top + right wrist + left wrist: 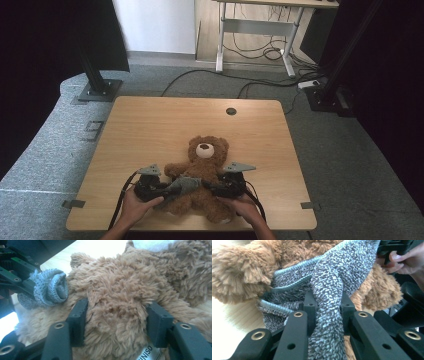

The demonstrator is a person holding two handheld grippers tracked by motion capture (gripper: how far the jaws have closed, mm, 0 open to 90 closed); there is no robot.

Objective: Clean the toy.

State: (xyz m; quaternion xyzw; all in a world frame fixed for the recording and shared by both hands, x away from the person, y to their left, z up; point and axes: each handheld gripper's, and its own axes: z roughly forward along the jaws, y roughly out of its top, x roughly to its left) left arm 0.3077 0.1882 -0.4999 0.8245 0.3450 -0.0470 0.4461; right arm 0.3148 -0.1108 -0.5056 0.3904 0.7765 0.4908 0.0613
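A brown teddy bear (205,150) lies on its back at the near middle of the wooden table (150,125). A grey knitted cloth (183,184) stretches across its belly. My left gripper (164,189) comes in from the left, and in the left gripper view its jaws (328,307) are shut on a bunched fold of the cloth (329,290). My right gripper (209,186) comes in from the right. In the right gripper view its pads (79,320) press into a bulge of the bear's fur (117,297), with the rolled cloth (51,288) off to the left.
A round cable hole (230,111) sits near the table's far edge. A white-legged desk (255,30) and loose cables (260,50) are on the floor beyond. Black stands (97,85) flank the table's far corners. A sewn label (147,352) shows under the bear.
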